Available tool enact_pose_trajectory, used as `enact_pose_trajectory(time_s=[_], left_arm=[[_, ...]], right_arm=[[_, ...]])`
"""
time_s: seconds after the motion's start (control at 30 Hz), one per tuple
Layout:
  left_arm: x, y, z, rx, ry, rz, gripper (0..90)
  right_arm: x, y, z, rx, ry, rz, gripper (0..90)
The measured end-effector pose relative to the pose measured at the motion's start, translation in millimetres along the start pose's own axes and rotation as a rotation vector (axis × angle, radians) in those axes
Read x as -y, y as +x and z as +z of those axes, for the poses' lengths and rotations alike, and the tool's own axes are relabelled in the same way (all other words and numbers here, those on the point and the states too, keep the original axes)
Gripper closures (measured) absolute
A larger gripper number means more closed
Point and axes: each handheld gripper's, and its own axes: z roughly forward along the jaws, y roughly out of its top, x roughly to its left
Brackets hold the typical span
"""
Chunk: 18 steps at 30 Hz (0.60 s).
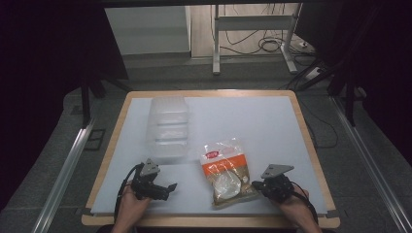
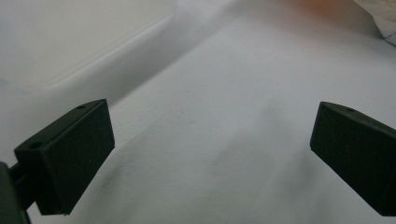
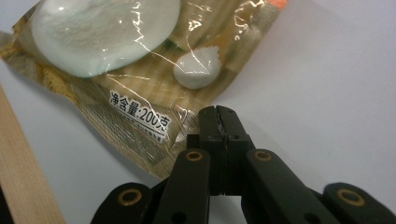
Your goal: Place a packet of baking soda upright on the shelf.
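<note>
While the right gripper (image 3: pixel 218 122) pinches the snack bag's (image 1: pixel 226 171) near-edge corner, lift slowly; left gripper (image 1: pixel 163 188) stands wide, empty.

Your snack bag (image 1: pixel 226 172) lies flat on the white table cover, near the front edge, its long side running away from you. It is clear and crinkled, with a red label and orange band at the far end, tan printing, and pale round pieces inside.
</note>
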Motion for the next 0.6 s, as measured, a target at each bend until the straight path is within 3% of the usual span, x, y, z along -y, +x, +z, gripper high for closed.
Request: enact_pose_trajectory(time_s=[0.3, 0.6], left_arm=[[-0.1, -0.2, 0.0, -0.001, 0.001, 0.001, 0.0], [-0.3, -0.3, 0.0, -0.004, 0.003, 0.004, 0.0]], right_arm=[[-0.2, 7.8, 0.6, -0.04, 0.004, -0.036, 89.4], [-1.4, 17.8, 2.3, -0.112, 0.008, -0.076, 89.4]])
